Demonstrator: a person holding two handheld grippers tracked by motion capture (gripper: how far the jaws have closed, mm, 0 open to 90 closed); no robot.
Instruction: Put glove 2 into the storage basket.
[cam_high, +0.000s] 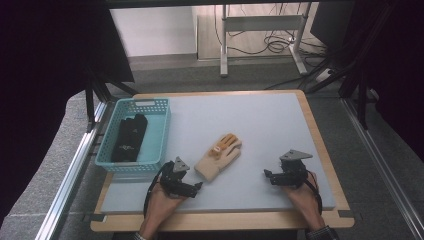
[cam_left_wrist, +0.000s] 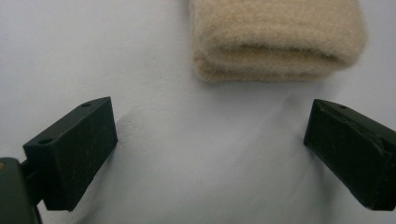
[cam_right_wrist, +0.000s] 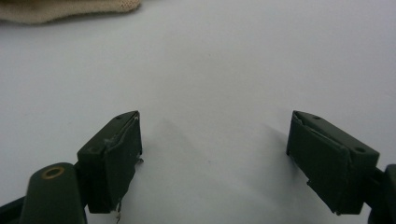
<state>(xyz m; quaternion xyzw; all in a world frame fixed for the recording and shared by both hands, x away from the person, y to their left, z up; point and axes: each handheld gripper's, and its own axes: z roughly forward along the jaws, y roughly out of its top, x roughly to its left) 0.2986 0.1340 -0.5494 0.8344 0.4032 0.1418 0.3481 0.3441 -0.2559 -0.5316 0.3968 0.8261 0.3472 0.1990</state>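
One dark glove (cam_high: 128, 139) already lies inside the turquoise plastic mesh basket (cam_high: 161, 135) — that much looks done. Left to store, by this reading: the beige knitted glove with orange fingers (cam_high: 219, 156), flat on the pale grey table mat (cam_high: 260, 125) just right of the basket. The left gripper (cam_high: 199, 186) sits close before the glove's cuff, jaws spread wide, holding nothing. The right gripper (cam_high: 266, 174) rests well right of the glove — also wide open and empty.
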